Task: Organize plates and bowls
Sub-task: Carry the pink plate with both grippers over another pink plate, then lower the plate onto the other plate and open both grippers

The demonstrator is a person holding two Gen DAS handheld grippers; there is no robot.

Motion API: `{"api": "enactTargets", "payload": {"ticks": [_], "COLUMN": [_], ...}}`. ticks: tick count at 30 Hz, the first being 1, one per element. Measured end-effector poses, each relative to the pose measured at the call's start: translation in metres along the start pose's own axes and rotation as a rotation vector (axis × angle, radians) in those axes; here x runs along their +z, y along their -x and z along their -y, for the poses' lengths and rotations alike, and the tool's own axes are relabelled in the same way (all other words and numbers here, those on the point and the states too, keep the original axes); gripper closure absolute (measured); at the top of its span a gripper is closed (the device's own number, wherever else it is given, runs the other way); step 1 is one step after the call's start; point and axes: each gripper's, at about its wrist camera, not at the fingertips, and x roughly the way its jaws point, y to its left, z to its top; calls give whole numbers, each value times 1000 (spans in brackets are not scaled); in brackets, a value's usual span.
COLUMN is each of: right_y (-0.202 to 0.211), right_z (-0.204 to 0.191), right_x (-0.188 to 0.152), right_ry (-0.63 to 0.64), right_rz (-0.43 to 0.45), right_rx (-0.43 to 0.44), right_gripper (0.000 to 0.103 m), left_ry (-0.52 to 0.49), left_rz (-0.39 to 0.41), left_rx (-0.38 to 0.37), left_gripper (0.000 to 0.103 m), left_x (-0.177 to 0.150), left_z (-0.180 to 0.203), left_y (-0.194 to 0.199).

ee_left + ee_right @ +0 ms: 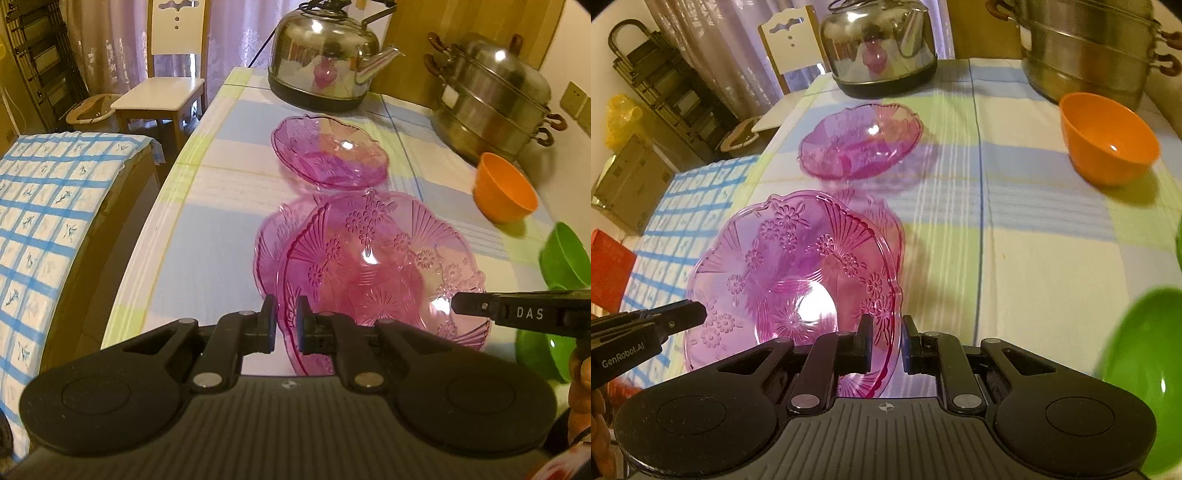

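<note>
Pink plate (376, 258) tilted between claws

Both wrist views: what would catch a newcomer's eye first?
A big pink glass bowl fills the foreground, held at opposite rims by the left gripper and right gripper, above another pink dish. Beyond lie a third pink bowl, an orange bowl and a shiny kettle.

Pink floral bowl (376, 258) — orange bowl (504, 190)

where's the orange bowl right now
The orange bowl sits upright on the table's far right side, just in front of the steel steamer pot, apart from the pink dishes.
</note>
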Motion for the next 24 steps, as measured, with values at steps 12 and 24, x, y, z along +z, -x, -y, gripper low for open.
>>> {"api": "enactTargets", "payload": {"ticks": [12,24], "right_y": [-57,-74], "right_z": [0,-2], "right_x": [42,45], "right_ry": [17,33], "right_rz": [-33,-42], "right_rx": [-26,-45], "right_gripper": [88,85], "left_ry": [-3,5], "left_rz": [-53,-70], "left_rx": [17,16], "left_gripper": [94,90], "left_x": [28,29], "left_z": [-15,-17], "left_y": [-59,-76]}}
